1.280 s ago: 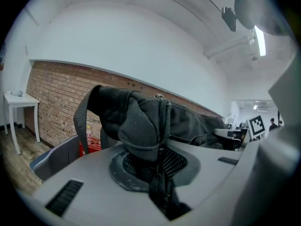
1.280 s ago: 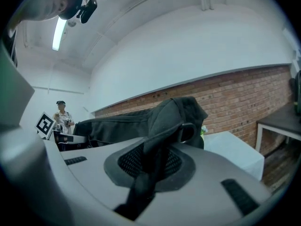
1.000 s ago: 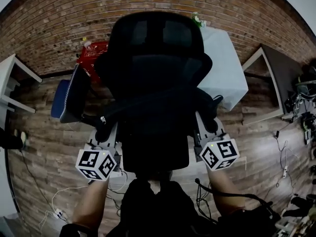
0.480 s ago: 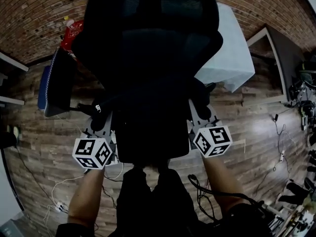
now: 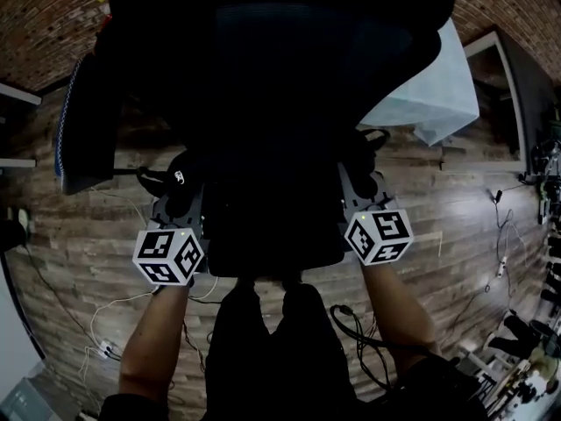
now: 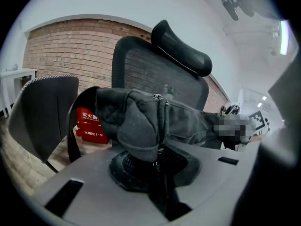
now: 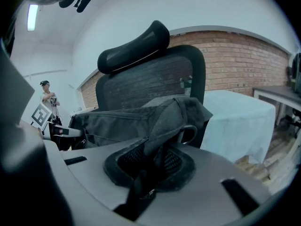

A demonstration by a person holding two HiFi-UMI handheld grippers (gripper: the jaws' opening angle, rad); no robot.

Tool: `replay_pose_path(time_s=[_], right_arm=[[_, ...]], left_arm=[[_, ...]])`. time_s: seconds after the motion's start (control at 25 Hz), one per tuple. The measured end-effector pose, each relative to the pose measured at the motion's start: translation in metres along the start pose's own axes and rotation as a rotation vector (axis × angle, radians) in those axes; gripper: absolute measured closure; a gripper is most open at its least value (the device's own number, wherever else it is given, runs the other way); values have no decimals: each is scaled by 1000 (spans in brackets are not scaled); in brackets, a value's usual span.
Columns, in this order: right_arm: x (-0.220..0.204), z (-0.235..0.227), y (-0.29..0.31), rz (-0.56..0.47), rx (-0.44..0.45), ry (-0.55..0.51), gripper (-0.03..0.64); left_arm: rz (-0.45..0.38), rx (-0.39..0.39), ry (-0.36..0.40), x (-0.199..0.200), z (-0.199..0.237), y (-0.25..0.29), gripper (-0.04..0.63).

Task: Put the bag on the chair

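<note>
A dark grey cloth bag [image 6: 141, 121] hangs stretched between my two grippers, in front of the black mesh office chair [image 6: 155, 69]. My left gripper [image 6: 157, 168] is shut on the bag's left end, where a zipper and strap show. My right gripper [image 7: 150, 166] is shut on the bag's [image 7: 122, 121] right end, pinching fabric and a strap. In the head view the bag [image 5: 263, 178] spans from the left gripper [image 5: 180, 202] to the right gripper [image 5: 359, 182], over the chair [image 5: 272, 24]. The seat is lost in the dark there.
A second grey chair [image 6: 42, 112] stands to the left, with a red box [image 6: 91, 126] behind it. On the right is a white-draped table [image 7: 240, 121]. Cables [image 5: 359, 340] lie on the wood floor near my feet. A person [image 7: 47, 98] stands far off.
Both grippers have sunk together with the bag held between them. In the head view the chair has grown and now fills the top of the picture.
</note>
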State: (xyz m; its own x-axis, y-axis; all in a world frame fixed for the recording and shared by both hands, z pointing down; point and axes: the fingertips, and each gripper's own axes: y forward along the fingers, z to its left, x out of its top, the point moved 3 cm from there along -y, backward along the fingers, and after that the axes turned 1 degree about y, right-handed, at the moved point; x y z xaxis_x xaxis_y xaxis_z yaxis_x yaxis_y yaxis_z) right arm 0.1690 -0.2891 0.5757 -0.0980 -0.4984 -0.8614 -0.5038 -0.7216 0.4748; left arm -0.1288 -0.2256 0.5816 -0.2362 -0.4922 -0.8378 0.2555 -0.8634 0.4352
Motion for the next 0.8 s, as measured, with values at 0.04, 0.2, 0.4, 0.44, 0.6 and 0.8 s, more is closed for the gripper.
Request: replay_pose_path(time_s=[0.04,0.2,0.4,0.44,0.6,0.8], right_arm=[[-5,-1,4,9,0,2,568],[-26,-3,18,41,-1,8,568],[-51,-6,33,69,-7,13,568],[-56,-7,36,77,-7,10,568],[-79,-11,45,115,-9,10,568],[-104,-20,55,147,-23,25,568]], left_arm=[[8,4,-3,-5,3,2,532],[35,22,-13,-23,12,11,532],[53,44,-16,-46,22,22,532],[57,50,-17,-52,25,24,531],[84,64,-28,-74,32,33,531],[116,75,-26,-95,34,47,531]])
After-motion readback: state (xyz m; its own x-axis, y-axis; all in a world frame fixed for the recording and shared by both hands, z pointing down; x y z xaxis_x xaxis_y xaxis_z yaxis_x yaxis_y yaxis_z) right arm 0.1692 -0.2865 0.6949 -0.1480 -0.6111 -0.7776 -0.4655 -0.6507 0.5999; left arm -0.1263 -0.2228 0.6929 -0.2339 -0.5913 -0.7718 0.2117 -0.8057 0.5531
